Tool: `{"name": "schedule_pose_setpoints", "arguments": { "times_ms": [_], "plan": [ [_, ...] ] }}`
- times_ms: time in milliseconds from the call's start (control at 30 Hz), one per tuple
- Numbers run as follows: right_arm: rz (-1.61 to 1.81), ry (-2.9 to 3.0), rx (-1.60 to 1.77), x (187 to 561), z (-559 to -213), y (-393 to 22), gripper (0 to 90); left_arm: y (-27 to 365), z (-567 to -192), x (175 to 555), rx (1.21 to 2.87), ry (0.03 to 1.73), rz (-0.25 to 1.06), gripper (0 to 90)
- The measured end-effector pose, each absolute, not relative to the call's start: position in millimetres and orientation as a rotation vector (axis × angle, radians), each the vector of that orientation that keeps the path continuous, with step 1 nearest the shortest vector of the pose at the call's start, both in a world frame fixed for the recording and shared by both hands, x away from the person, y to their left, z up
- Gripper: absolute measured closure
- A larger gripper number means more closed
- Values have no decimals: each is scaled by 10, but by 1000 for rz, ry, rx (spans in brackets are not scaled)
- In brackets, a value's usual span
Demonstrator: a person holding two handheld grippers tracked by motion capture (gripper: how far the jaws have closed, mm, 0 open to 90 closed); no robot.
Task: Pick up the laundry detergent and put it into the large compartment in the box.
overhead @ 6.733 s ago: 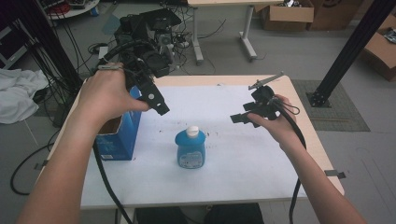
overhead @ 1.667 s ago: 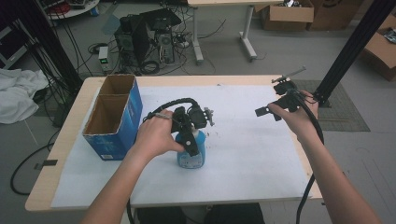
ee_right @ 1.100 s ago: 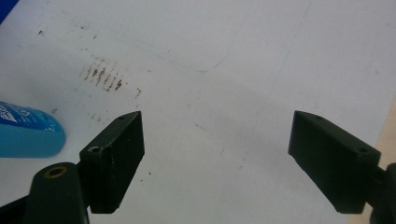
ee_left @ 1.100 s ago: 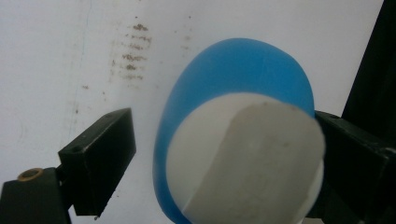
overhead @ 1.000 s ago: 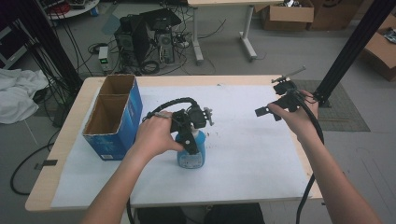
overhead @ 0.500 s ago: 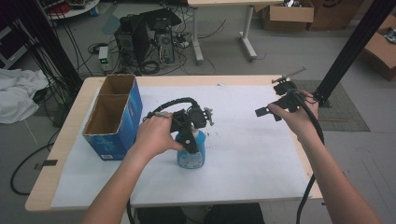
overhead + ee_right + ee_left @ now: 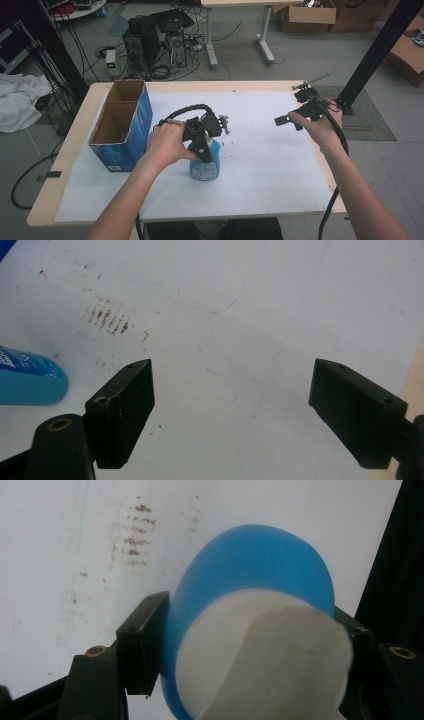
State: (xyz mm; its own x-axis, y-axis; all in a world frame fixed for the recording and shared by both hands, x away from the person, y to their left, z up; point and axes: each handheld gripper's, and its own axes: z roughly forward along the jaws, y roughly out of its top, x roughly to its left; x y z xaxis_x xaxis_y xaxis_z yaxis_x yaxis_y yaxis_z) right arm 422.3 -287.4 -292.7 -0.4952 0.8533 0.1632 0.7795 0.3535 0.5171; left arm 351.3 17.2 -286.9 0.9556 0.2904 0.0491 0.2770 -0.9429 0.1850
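Observation:
A blue bottle [image 7: 205,169] with a white cap stands upright on the white-covered table [image 7: 260,150], near the middle. My left gripper [image 7: 204,151] comes down on its top from above. In the left gripper view the bottle [image 7: 250,565] sits between the two black jaws, which have just been closing, and the pads [image 7: 145,645] press its sides; left gripper [image 7: 247,640]. My right gripper [image 7: 295,106] is held above the table's right side, apart from the bottle. In the right gripper view its jaws stand wide with only the sheet between them, right gripper [image 7: 235,405], and the bottle [image 7: 27,380] lies at the far left.
An open blue cardboard box [image 7: 122,125] with two compartments stands at the table's left end. Brown smudges [image 7: 107,317] mark the white sheet. A black post [image 7: 375,55] rises just beyond the right edge. Cables and computers lie on the floor behind.
Since the oldest frame my left hand has come from beside the box to the bottle's top, and my right hand has shifted right. Over the last second the high view looks the same.

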Motion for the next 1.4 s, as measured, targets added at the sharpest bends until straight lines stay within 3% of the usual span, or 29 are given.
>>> {"name": "schedule_pose_setpoints", "arguments": {
  "times_ms": [167, 500, 867, 1400],
  "plan": [
    [830, 2475, 1498, 4223, -2938, -2876, 186, 164, -2860, 3516, 2945, 409, 120, 336],
    [840, 2476, 1495, 4226, -2929, -2882, 186, 195, -2775, 3547, 2953, 564, 141, 363],
    [861, 2472, 1491, 4218, -2902, -2883, 186, 348, -2286, 3602, 2913, 779, 188, 370],
    [885, 2471, 1478, 4232, -2799, -2862, 186, 1286, -1133, 3824, 2570, 1561, 226, 372]
  ]
}}
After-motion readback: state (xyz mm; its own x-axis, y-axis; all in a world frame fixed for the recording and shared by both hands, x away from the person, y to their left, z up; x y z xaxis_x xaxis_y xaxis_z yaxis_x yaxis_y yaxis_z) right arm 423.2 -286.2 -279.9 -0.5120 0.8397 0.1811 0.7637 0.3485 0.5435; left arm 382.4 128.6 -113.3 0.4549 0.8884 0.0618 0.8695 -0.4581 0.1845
